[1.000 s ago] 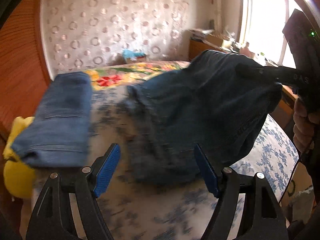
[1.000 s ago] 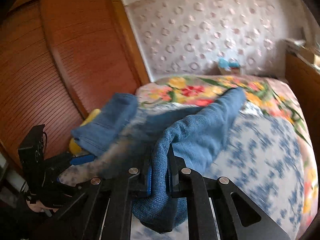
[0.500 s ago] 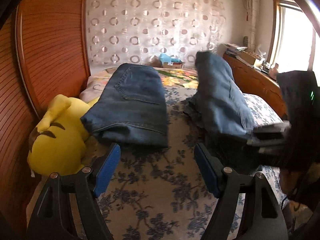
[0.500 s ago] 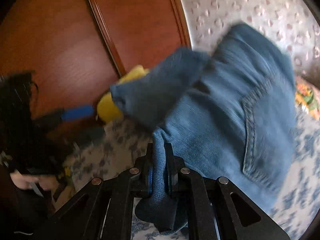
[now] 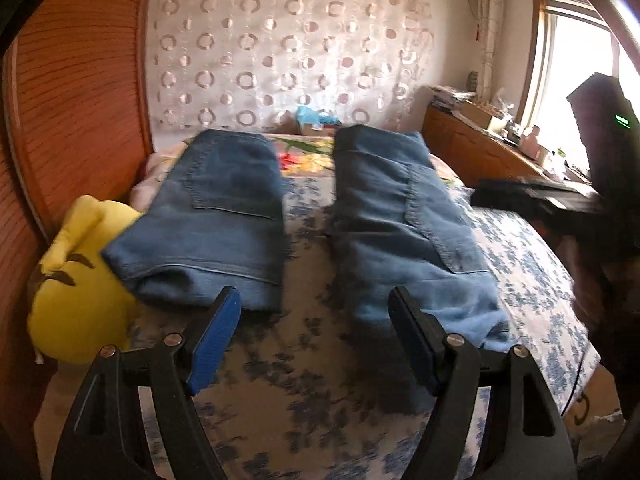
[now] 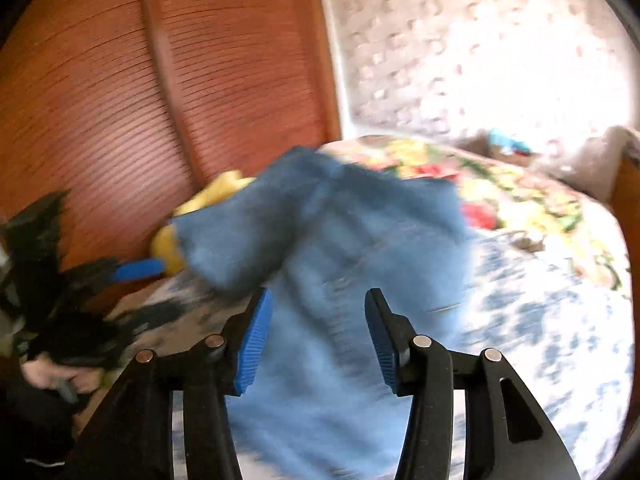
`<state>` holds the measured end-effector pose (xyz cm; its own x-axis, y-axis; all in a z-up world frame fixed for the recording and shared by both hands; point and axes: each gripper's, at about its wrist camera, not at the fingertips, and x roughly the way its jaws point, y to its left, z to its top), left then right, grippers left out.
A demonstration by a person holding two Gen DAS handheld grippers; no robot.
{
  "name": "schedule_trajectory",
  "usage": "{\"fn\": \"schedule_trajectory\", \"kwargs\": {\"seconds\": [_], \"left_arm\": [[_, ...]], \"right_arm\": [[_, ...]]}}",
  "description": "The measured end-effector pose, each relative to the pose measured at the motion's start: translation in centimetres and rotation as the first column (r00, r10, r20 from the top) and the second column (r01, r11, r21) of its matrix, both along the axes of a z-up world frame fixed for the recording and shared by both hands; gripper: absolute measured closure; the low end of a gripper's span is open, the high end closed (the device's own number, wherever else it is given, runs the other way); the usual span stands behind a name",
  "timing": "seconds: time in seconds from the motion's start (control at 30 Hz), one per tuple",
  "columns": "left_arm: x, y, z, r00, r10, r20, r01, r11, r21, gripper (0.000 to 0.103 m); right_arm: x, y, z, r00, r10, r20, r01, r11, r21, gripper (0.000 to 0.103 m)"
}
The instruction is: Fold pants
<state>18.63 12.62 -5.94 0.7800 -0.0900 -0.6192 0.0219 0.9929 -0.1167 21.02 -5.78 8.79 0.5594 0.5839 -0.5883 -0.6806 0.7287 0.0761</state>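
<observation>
Two folded pairs of blue jeans lie side by side on the bed. The darker pair [image 5: 216,216] rests on the left, the lighter pair [image 5: 408,224] on the right. My left gripper [image 5: 314,336] stands open above the bedspread in front of them, with nothing between its fingers. In the right wrist view my right gripper [image 6: 316,332] hovers over the lighter jeans [image 6: 344,320]; its jaws are opening and the pads do not press the cloth. That view is blurred. The right gripper's black body [image 5: 560,196] shows at the right edge of the left wrist view.
A yellow plush toy [image 5: 76,288] lies at the bed's left edge against the wooden sliding doors [image 5: 76,92]. The blue floral bedspread [image 5: 312,392] covers the near part of the bed. A wooden sideboard [image 5: 480,148] with clutter stands under the window on the right.
My right gripper carried the lighter jeans down onto the bed beside the darker pair and let go, its jaws parting. The left gripper stayed open while its view swung left.
</observation>
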Motion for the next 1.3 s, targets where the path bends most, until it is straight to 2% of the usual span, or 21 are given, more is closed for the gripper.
{"fn": "schedule_trajectory", "kwargs": {"seconds": [0.07,0.13,0.27,0.4,0.5,0.6,0.73,0.8,0.93,1.03,1.07,1.13,1.17,1.2,1.23,1.3], "left_arm": [[0.7,-0.8,-0.6,1.000,-0.015,-0.016,0.015,1.000,0.003,0.026],[1.2,-1.6,-1.2,0.999,-0.032,-0.036,0.032,0.999,-0.002,0.026],[1.9,-2.5,-3.0,0.994,-0.053,-0.092,0.054,0.999,0.003,0.026],[2.4,-2.5,-4.5,0.989,-0.049,-0.138,0.047,0.999,-0.018,0.026],[2.7,-2.5,-4.9,0.988,-0.050,-0.146,0.047,0.999,-0.028,0.026],[2.9,-2.3,-5.1,0.987,-0.064,-0.149,0.057,0.997,-0.050,0.026],[3.0,-1.9,-5.1,0.985,-0.072,-0.157,0.056,0.993,-0.101,0.026],[3.0,-1.5,-5.0,0.984,-0.076,-0.159,0.055,0.990,-0.131,0.026],[3.2,-1.7,-5.1,0.983,-0.099,-0.152,0.073,0.983,-0.170,0.036],[3.3,-2.0,-5.1,0.981,-0.127,-0.144,0.095,0.972,-0.214,0.051],[3.3,-1.9,-5.2,0.981,-0.138,-0.139,0.103,0.967,-0.231,0.059],[3.1,-2.1,-5.2,0.979,-0.158,-0.128,0.121,0.959,-0.258,0.069],[3.0,-2.3,-5.2,0.979,-0.159,-0.124,0.122,0.958,-0.260,0.073],[3.0,-2.6,-5.0,0.980,-0.160,-0.122,0.125,0.958,-0.257,0.078],[2.9,-2.6,-4.8,0.981,-0.156,-0.114,0.123,0.959,-0.257,0.087],[2.7,-3.0,-4.1,0.981,-0.163,-0.102,0.133,0.957,-0.258,0.090]], "right_arm": [[2.3,-0.9,-0.3,0.998,-0.061,0.004,0.061,0.998,-0.017,0.051],[4.7,-1.0,-0.9,0.995,-0.091,-0.035,0.091,0.996,-0.002,0.051],[8.8,0.8,-2.2,0.990,-0.124,-0.062,0.124,0.992,-0.012,0.049],[13.6,0.9,-3.7,0.982,-0.145,-0.124,0.148,0.989,0.015,0.037],[16.4,0.9,-5.8,0.961,-0.155,-0.227,0.163,0.986,0.017,0.028],[17.3,1.3,-7.0,0.962,-0.138,-0.237,0.146,0.989,0.018,0.026],[17.7,0.9,-7.2,0.946,-0.117,-0.301,0.136,0.990,0.044,0.026],[17.2,0.7,-6.9,0.947,-0.093,-0.306,0.107,0.994,0.029,0.026],[17.7,0.1,-7.3,0.932,-0.030,-0.360,0.044,0.999,0.032,0.026],[18.4,0.2,-7.6,0.936,-0.014,-0.351,0.032,0.998,0.046,0.026],[18.7,0.2,-7.6,0.932,-0.005,-0.363,0.029,0.998,0.061,0.034],[19.0,0.2,-7.9,0.920,0.017,-0.391,0.021,0.996,0.091,0.047],[19.2,0.0,-7.9,0.918,0.027,-0.396,0.018,0.994,0.110,0.064],[19.5,-0.5,-7.7,0.913,0.050,-0.406,0.013,0.989,0.150,0.076],[19.5,-1.0,-7.3,0.908,0.061,-0.414,0.017,0.983,0.183,0.078],[19.1,-1.6,-6.2,0.914,0.067,-0.401,0.023,0.976,0.215,0.082]]}}
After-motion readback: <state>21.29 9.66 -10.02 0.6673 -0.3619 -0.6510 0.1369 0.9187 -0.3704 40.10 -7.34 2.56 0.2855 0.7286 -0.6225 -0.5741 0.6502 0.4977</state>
